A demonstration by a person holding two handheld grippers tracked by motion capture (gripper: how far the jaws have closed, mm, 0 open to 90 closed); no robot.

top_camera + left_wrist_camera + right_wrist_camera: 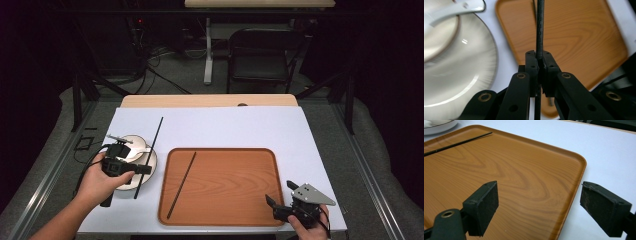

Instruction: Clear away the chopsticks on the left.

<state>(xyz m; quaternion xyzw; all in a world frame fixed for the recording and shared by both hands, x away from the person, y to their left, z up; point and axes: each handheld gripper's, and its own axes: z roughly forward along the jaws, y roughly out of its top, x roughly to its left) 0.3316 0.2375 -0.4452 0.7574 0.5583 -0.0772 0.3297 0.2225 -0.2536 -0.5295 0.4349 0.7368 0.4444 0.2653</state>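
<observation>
White sheeting covers the tabletop (225, 125), with a dark floor, cables and a folding chair (260, 57) beyond it; a wooden tray (225, 195) lies at the near middle, and one black chopstick (181, 184) rests aslant on its left part, also seen at the far edge of the tray in the right tool view; left of the tray stands a white plate (148, 167) bearing a bowl (131, 146) and a spoon (454, 10). The left tool (144, 169) hangs over the plate's right rim, its jaws clamped tight on a second chopstick (154, 141), which slants from near the plate's front edge up past the bowl; in the left tool view the stick runs straight up between the pressed pads (533, 65). The right tool (272, 204) sits at the tray's near right corner, jaws wide apart and holding nothing.
</observation>
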